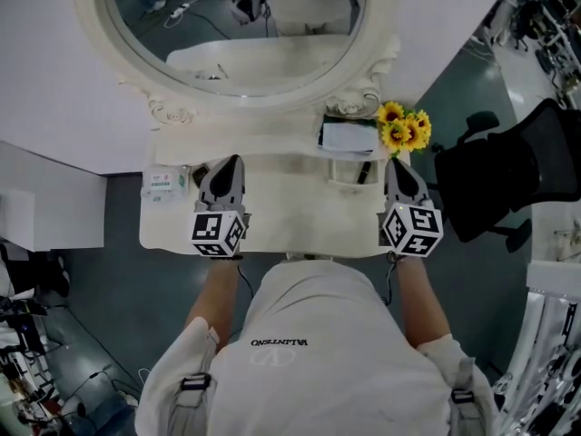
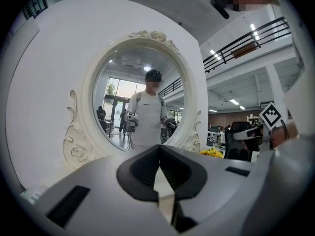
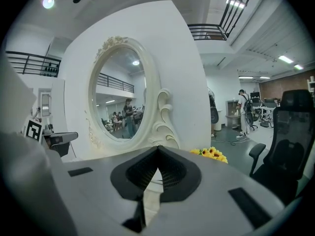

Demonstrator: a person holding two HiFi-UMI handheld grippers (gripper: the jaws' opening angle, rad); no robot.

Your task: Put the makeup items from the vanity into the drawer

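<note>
The white vanity top stands below an oval mirror. On it I see a small pale packet at the left end, a flat white box near the mirror's foot, and a dark stick-like item in a clear holder. My left gripper hovers over the left part of the top, shut and with nothing between its jaws. My right gripper hovers over the right end, also shut and empty. Both point toward the mirror. No open drawer is visible.
Yellow sunflowers stand at the vanity's back right corner. A black office chair is on the floor to the right. The person's torso hides the vanity's front edge. White wall panels stand behind and left of the mirror.
</note>
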